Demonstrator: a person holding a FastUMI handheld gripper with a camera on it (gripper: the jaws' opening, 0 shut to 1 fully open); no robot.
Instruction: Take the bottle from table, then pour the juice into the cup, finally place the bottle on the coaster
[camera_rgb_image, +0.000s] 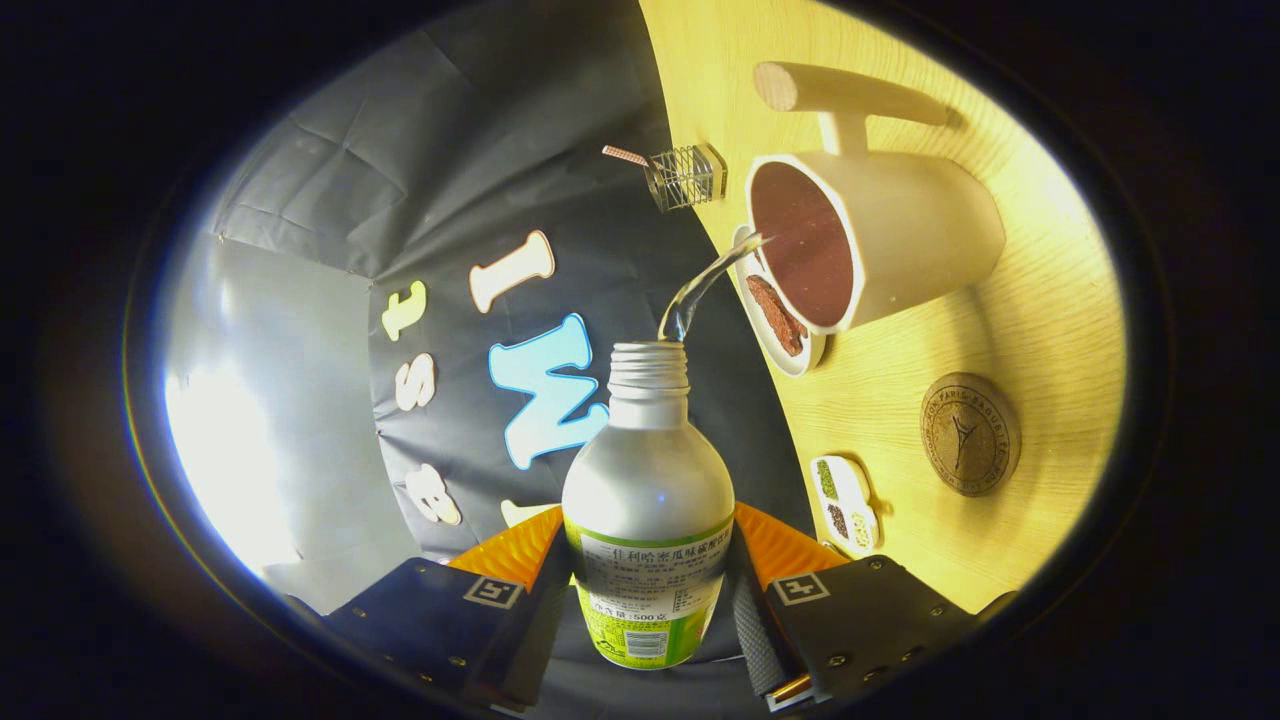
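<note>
My gripper (648, 590) is shut on a pale bottle (648, 480) with a green label, both fingers pressing its sides. The whole view is rolled sideways, so the bottle is tipped over. Its open threaded neck points toward the cup. A clear stream of liquid (705, 290) arcs from the mouth to the rim of the white cup (900, 240), which has a dark red inside and a wooden handle. The round brown coaster (969, 433) lies on the wooden table (1040, 330) beside the cup, bare.
A small white dish (780, 320) with a brown piece stands against the cup. A small white tray (846, 503) with green and dark bits lies near the coaster. A wire holder (685, 178) sits by the table's far edge.
</note>
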